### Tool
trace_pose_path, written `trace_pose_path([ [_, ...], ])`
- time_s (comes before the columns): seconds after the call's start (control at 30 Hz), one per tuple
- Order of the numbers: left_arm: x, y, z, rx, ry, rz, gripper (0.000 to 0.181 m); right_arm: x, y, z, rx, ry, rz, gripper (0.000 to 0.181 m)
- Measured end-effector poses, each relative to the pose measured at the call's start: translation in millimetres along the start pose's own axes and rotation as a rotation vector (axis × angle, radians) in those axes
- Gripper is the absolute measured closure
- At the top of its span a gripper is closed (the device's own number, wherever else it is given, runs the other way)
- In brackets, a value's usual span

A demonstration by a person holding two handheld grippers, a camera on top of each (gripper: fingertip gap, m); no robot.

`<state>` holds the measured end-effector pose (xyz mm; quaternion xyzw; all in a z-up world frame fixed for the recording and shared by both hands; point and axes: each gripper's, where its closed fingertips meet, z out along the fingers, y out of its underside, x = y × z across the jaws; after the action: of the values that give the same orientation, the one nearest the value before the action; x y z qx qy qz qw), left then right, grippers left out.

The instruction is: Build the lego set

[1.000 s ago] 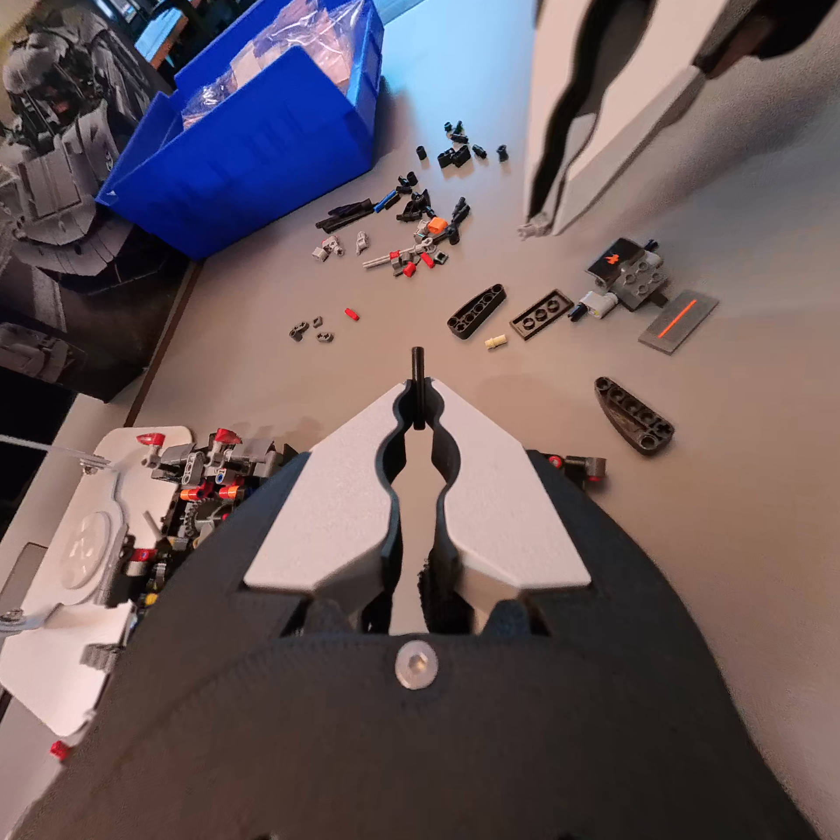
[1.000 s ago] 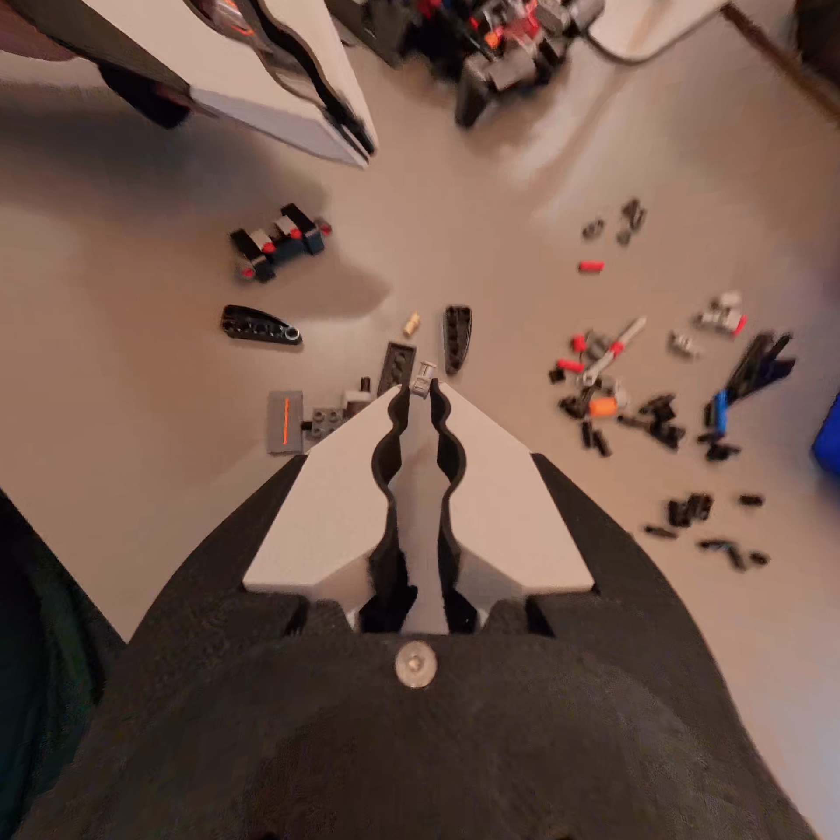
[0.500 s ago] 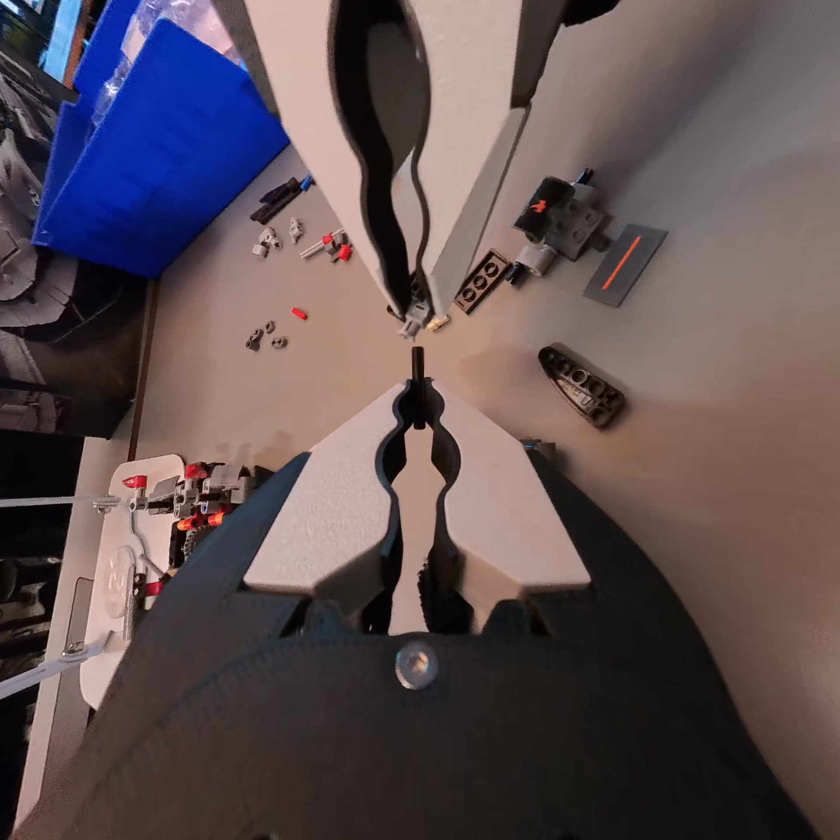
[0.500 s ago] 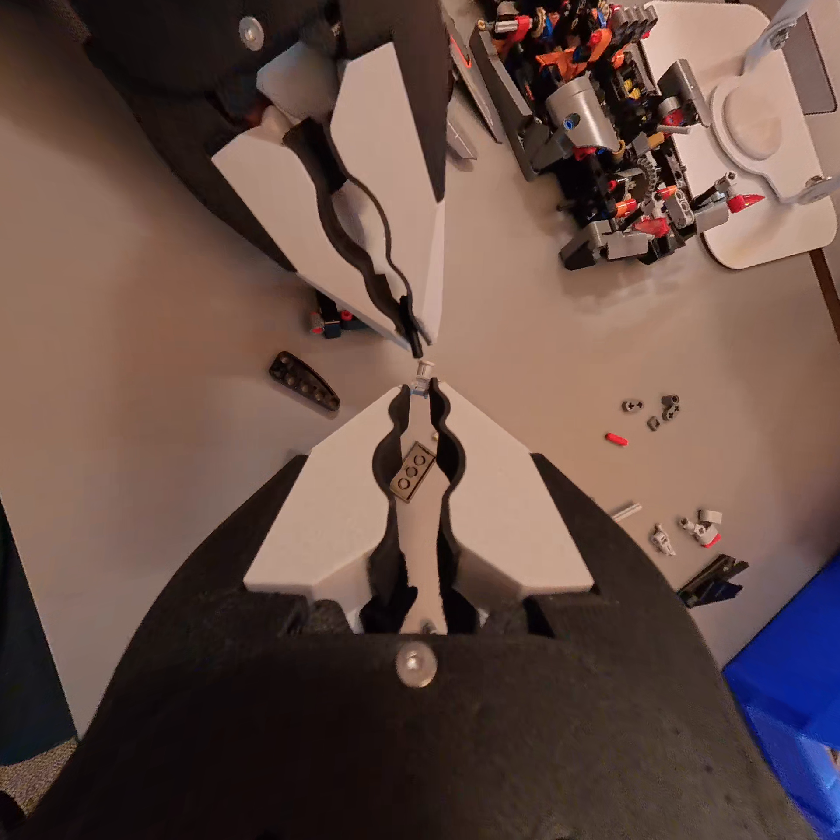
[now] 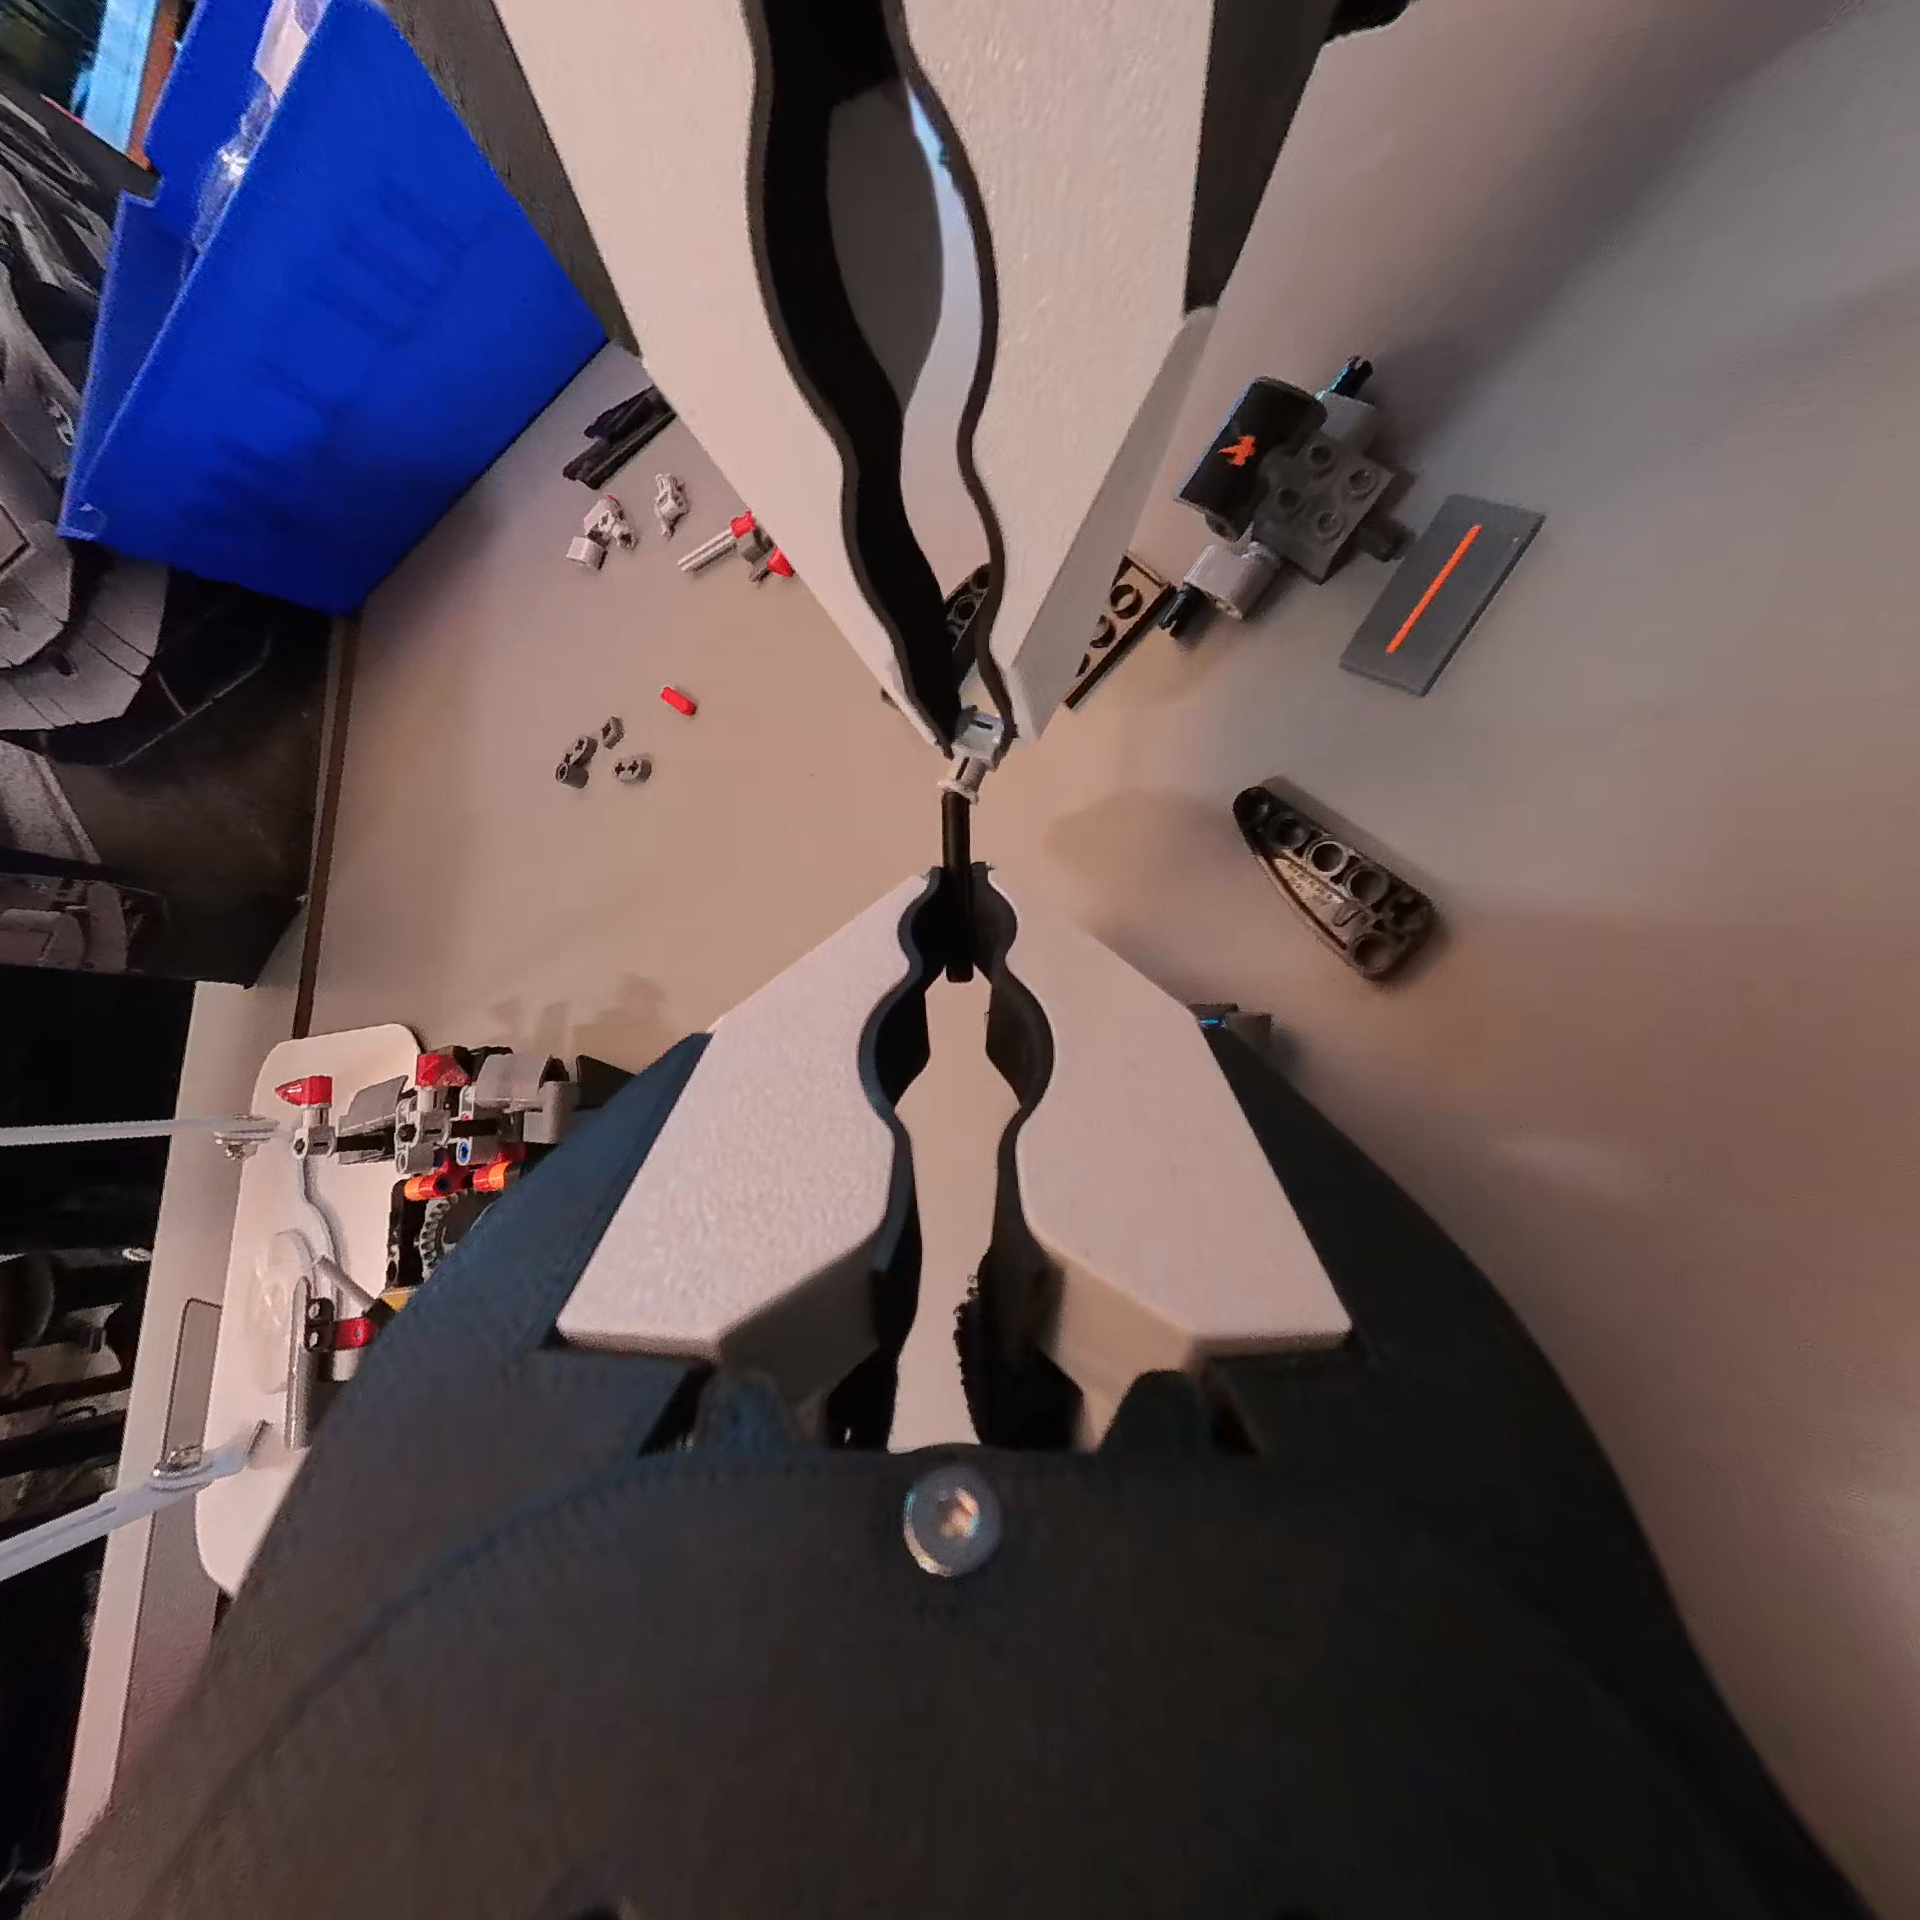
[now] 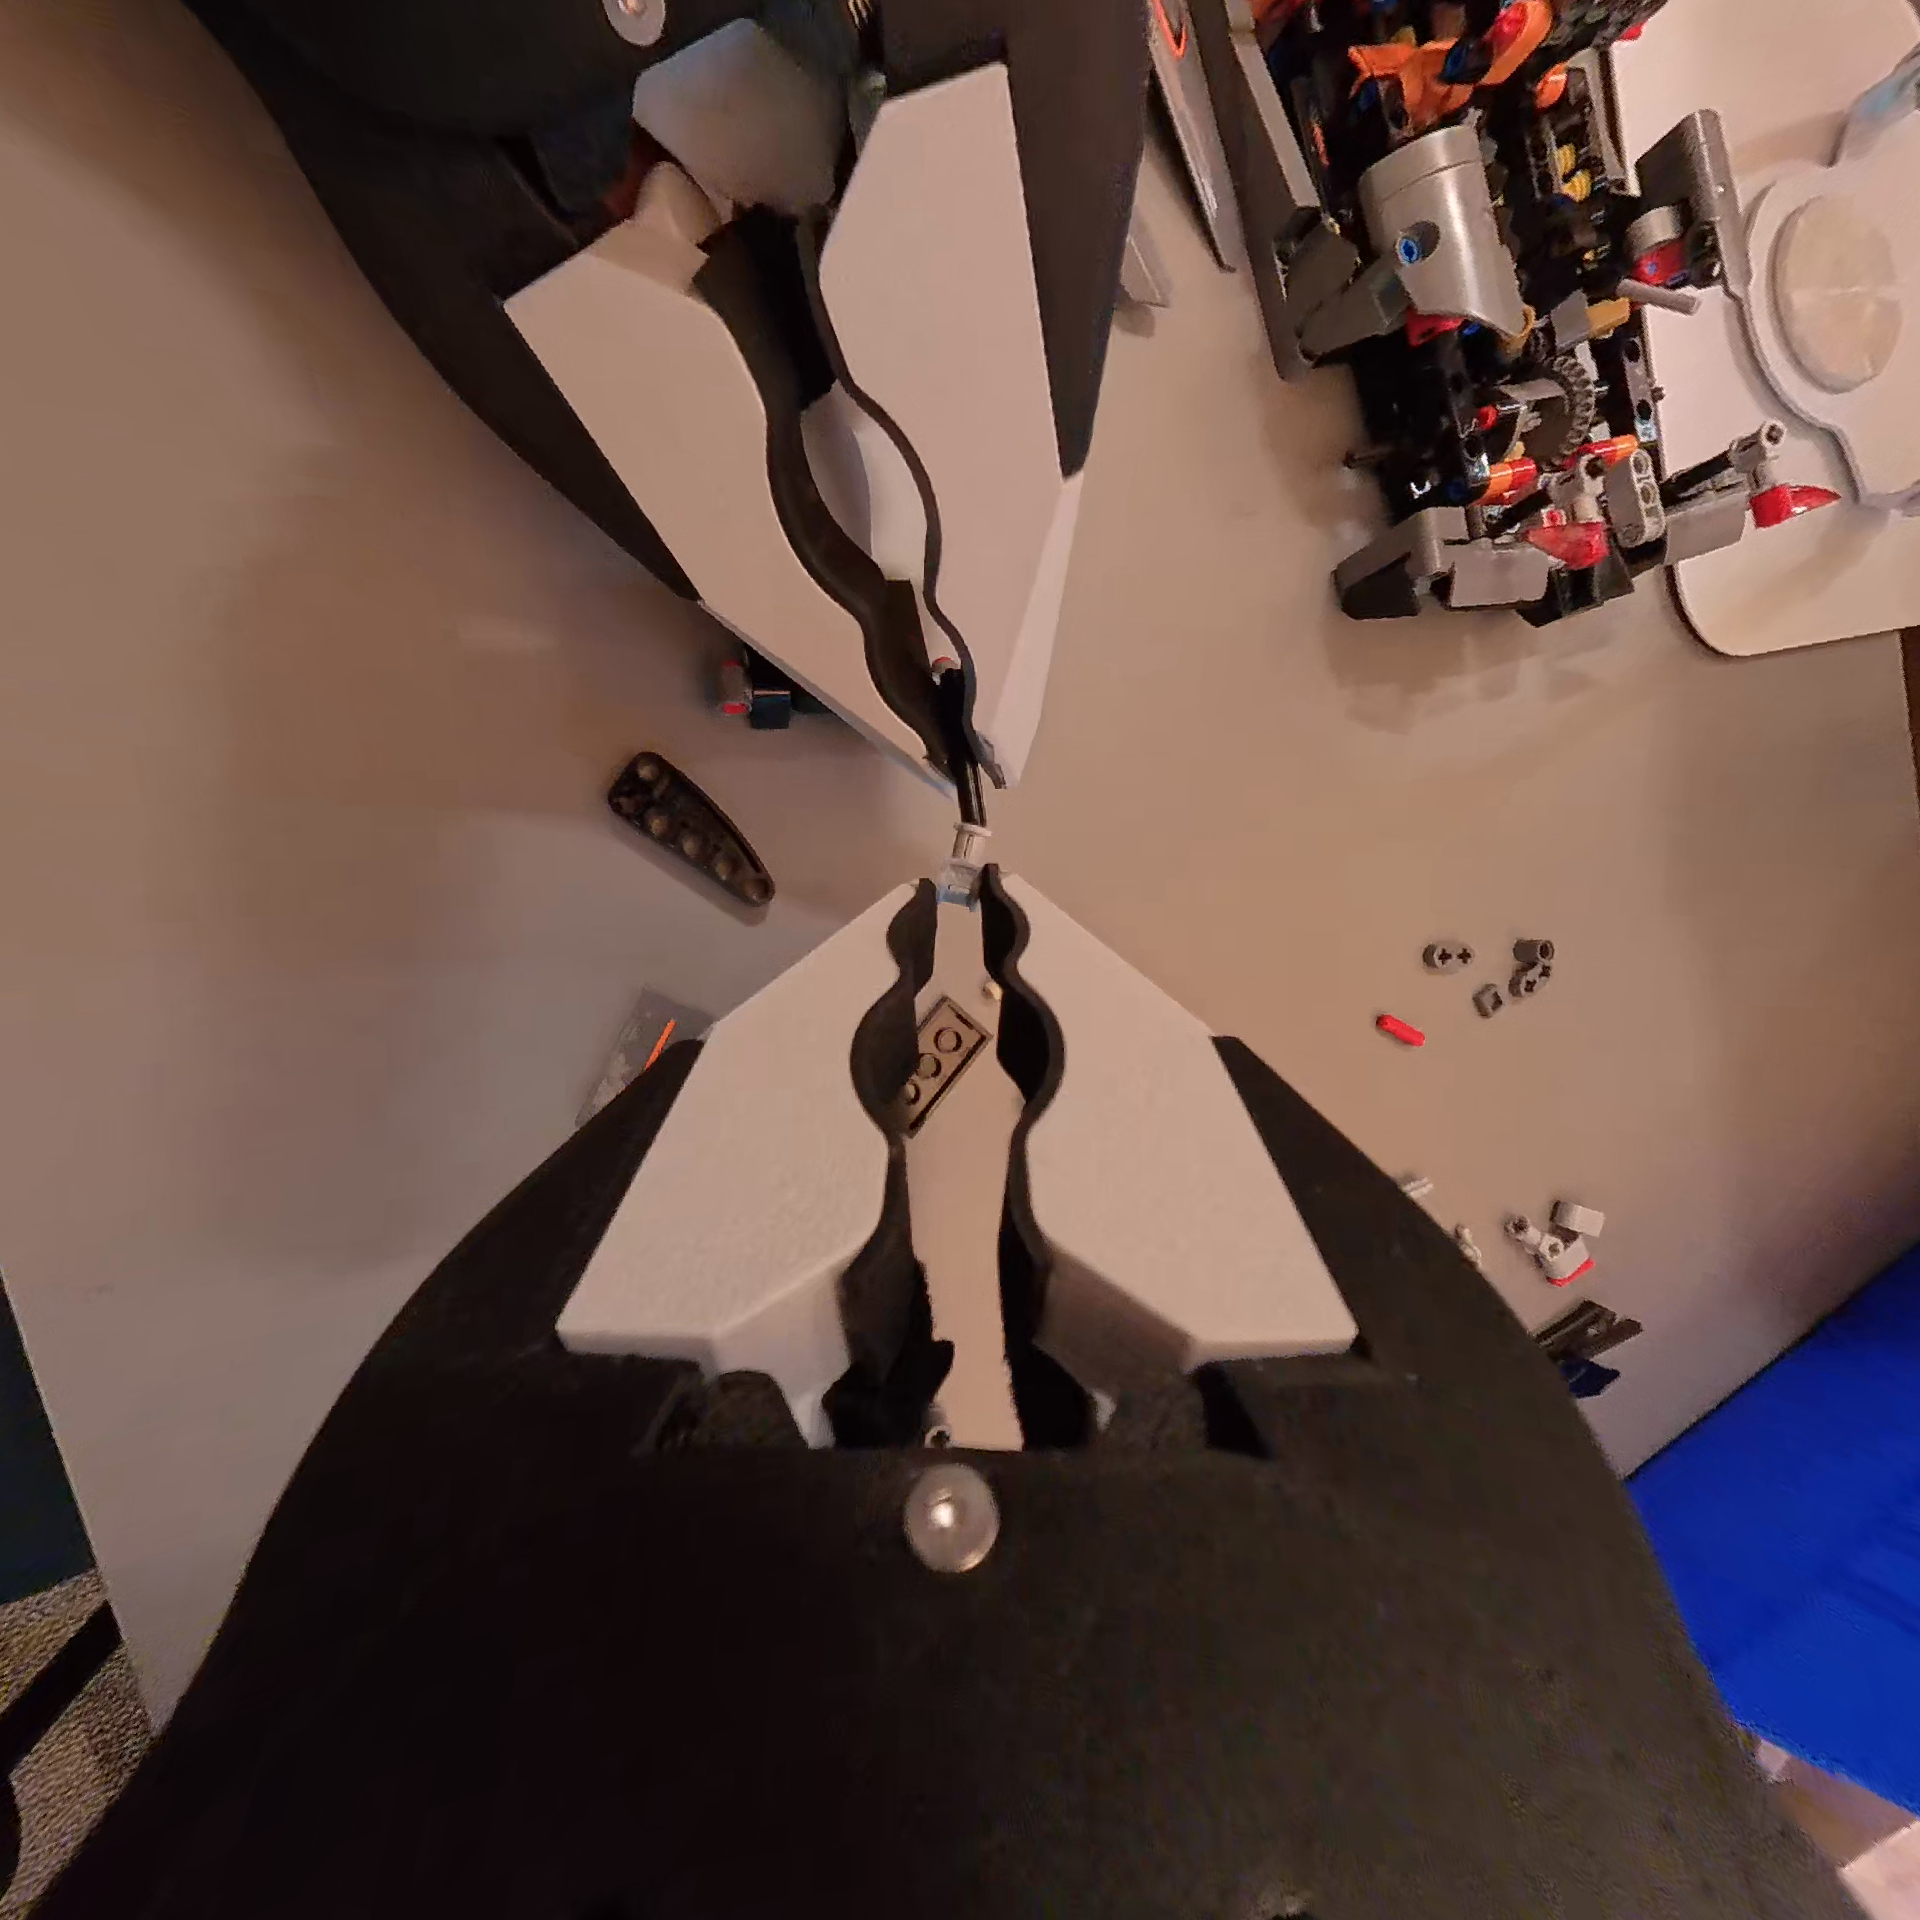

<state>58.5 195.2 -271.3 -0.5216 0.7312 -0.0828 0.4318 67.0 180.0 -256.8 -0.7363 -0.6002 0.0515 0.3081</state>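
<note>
Beige and smooth, the desk (image 5: pixel 1558 1039) carries scattered small parts beneath two sets of tongs meeting tip to tip in the air. Clenched, the left tongs (image 5: pixel 958 904) grip a thin black rod (image 5: pixel 954 852) that sticks out past their tips. Opposite, the right tongs (image 6: pixel 958 891) are clamped on a small light-grey connector (image 6: pixel 961 868), its round end touching the end of the rod.

Only the left wrist view shows the grey flat tile with an orange stripe (image 5: pixel 1439 594) in full and the grey studded block assembly (image 5: pixel 1283 488) beside it. Only the right wrist view shows the half-built model (image 6: pixel 1538 343), dense with grey, black, orange and red pieces, partly on a white board (image 6: pixel 1818 582) at the desk's edge.

Both views show a black curved beam with holes (image 5: pixel 1335 883) lying alone on open desk, a blue plastic bin (image 5: pixel 301 374) at the side, and small loose grey pieces (image 6: pixel 1491 971) with a red pin (image 6: pixel 1400 1030) in bare space.
</note>
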Motion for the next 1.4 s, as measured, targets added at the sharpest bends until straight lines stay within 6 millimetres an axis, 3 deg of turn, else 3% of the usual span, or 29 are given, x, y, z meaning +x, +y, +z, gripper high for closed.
trace_pose_path([
  [0.03, -0.1, 0.6, -0.1, -0.002, 0.001, -0.001, 0.180, 0.1, -0.6, 0.0, 0.004, -0.005, 0.001, 0.175],
  [0.6, 6.7, 2.6, 1.3, -0.026, 0.024, 0.036, 0.180, -2.7, -2.1, 3.3, -0.022, -0.088, -0.161, 0.177],
  [1.4, -5.1, -1.3, -2.3, 0.042, 0.025, -0.082, 0.180, 7.2, -11.5, 1.0, 0.098, -0.122, -0.058, 0.176],
])
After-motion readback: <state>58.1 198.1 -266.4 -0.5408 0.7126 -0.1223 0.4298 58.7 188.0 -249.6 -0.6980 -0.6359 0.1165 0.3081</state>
